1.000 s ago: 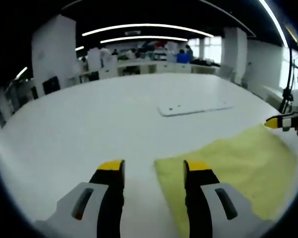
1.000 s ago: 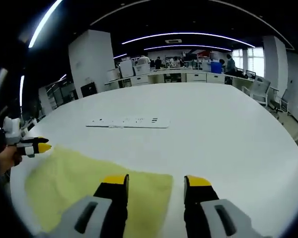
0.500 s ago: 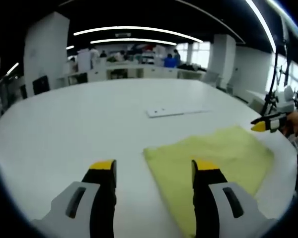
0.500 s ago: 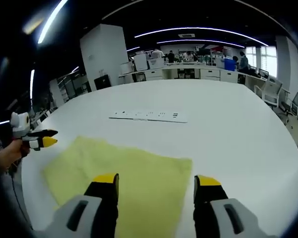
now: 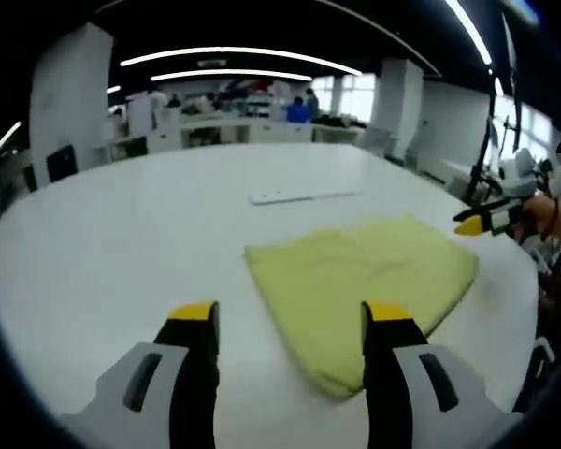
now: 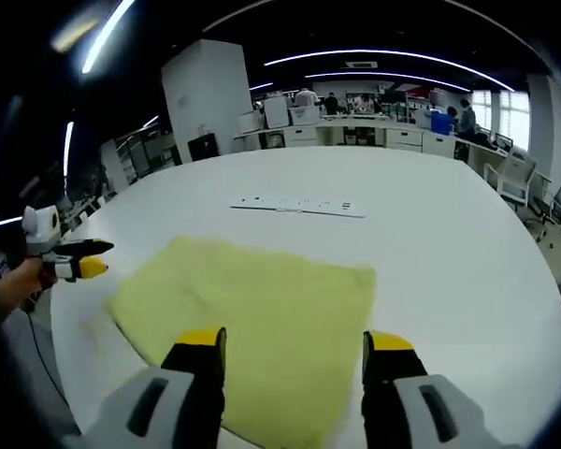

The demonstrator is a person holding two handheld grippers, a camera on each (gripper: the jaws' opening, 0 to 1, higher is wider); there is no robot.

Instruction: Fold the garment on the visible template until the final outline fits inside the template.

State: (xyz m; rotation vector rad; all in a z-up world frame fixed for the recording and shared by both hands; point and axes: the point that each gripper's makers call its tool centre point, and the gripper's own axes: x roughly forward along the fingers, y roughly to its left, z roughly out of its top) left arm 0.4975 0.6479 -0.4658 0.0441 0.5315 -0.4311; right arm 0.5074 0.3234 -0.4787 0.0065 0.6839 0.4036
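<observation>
**Both grippers off the cloth; fold looks finished or paused for a check**

Left gripper view: the left gripper [image 5: 289, 313] hangs above the white table [image 5: 112, 234] with its jaws spread wide and nothing between them. The yellow cloth [image 5: 360, 271] lies flat on the table, just ahead and right of the jaws, as a rough rectangle. A thin white strip [image 5: 304, 195] lies farther off, well apart from the cloth. At the far right the right gripper [image 5: 474, 223] hovers past the cloth's right edge.

Right gripper view: the right gripper [image 6: 294, 341] is also wide apart and empty, above the cloth's near edge.

I can make out no template outline under or around the cloth.

Judgement: the step in hand is inspection between folds. The next move calls for comparing the outline with the template; if it overhangs, pinch an edge and fold once more.
</observation>
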